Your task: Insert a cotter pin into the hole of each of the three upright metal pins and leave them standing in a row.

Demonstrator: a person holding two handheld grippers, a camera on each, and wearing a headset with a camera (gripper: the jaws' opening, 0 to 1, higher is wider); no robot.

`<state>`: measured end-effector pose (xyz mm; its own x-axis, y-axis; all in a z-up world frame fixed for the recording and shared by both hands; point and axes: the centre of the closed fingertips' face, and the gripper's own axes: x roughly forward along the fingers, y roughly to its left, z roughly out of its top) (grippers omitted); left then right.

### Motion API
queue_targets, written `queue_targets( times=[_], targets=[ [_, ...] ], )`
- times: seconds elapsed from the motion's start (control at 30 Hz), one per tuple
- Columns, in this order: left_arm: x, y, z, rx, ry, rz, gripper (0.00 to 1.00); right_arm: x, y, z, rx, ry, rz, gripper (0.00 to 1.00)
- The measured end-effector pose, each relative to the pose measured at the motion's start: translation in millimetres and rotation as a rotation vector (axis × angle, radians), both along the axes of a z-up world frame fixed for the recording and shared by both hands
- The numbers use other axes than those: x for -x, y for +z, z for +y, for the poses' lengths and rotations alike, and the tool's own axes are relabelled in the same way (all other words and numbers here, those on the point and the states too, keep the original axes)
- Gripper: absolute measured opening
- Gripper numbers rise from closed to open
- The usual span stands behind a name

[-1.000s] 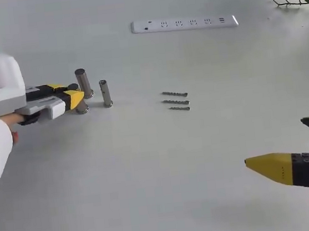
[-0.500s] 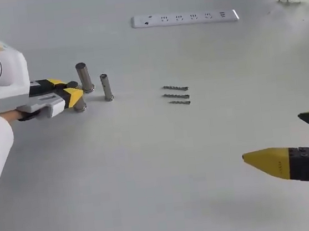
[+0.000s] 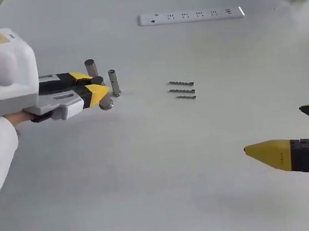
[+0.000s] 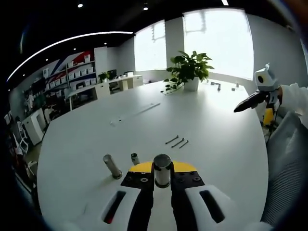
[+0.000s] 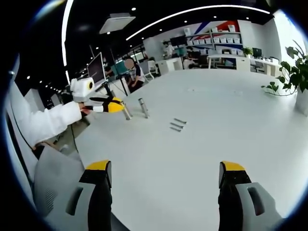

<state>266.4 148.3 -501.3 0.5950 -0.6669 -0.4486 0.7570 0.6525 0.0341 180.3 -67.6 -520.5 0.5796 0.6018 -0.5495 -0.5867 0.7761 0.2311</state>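
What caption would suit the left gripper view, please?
Left gripper clamps one metal pin; two pins and three cotter pins ahead.

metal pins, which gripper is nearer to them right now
Left. The left gripper is right at the metal pins, jaws shut on one; the right gripper is open, well off on the cotter pins' far side.

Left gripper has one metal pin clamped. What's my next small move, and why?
Probably move the right gripper toward the nearest cotter pin and grasp it: the left gripper is shut on a metal pin, while the right is open, empty and apart from the cotter pins.
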Motion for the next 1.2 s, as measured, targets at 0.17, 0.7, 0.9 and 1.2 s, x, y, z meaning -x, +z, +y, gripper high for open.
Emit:
queue_targets(
  times=[0.17, 0.7, 0.9, 1.2],
  targets=[
    [15.5, 13.0, -24.9, 0.016, -0.077, -0.018, 0.10, 2.3, 2.4, 0.9, -0.003, 0.008, -0.010, 0.90],
    [46.5, -0.7, -78.1, 0.005, -0.236, 0.005, 0.10, 5.8, 5.8, -2.8, -0.011, -0.004, -0.021, 0.90],
    [52.4, -19.4, -90.1, -0.013, -0.272, 0.029, 0.10, 6.3, 6.2, -3.4, -0.008, -0.008, -0.022, 0.90],
    [58.0, -41.8, -100.2, -0.052, -0.313, 0.049, 0.10, 8.0, 5.6, -4.6, 0.003, -0.019, -0.020, 0.90]
  ],
)
